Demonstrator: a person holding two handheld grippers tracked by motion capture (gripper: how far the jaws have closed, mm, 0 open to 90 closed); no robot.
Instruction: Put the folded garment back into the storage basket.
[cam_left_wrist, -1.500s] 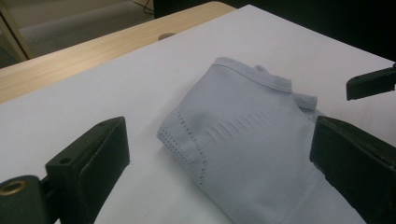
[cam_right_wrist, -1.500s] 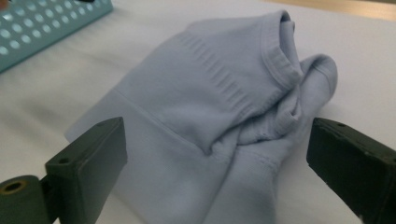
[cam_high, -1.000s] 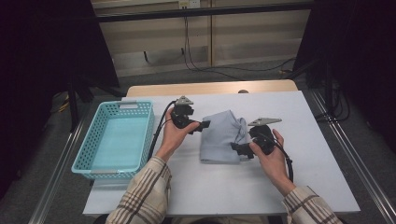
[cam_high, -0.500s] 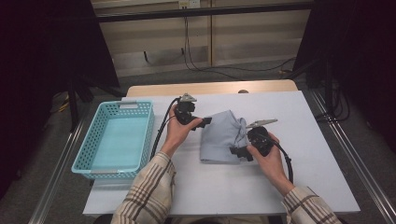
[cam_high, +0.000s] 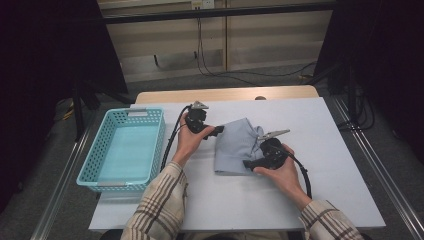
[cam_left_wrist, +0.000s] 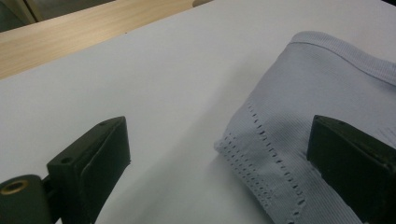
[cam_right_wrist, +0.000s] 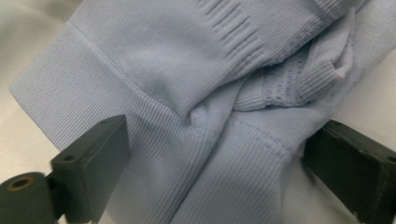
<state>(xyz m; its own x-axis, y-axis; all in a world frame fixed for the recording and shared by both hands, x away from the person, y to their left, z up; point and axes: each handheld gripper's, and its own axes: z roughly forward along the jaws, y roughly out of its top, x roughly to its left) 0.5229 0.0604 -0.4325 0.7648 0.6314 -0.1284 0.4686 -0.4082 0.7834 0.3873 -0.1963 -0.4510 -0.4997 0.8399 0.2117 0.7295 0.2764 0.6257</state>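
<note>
1. Pale blue garment (cam_high: 237, 150) lying folded into a compact bundle mid-surface, between the two hands and well apart from the turquoise basket (cam_high: 90, 167) at the left.
2. Judged as late in the folding: bundle already squared off, yet not lifted and not in the basket, so placing it probably remains.
3. Left gripper (cam_high: 216, 131) poised at the bundle's upper left corner, jaws spread wide; in the left gripper view one jaw over bare surface, the other over the cloth's perforated edge (cam_left_wrist: 261, 154), nothing pinched.
4. Right gripper (cam_high: 248, 163) low at the bundle's near right edge, jaws apart but just been closing; folded cloth (cam_right_wrist: 210, 140) sitting between them, pads seemingly not yet pressing, though contact at the right pad is hard to judge.
5. Fabric fine-ribbed knit, soft and limp, with a broad ribbed cuff or hem (cam_right_wrist: 60, 98), rows of small eyelet holes and stitched seams; layers bunched and creased where they meet.
6. White surface (cam_high: 320, 130) smooth and matte; basket of rigid plastic lattice, rectangular, nothing in it.
</note>
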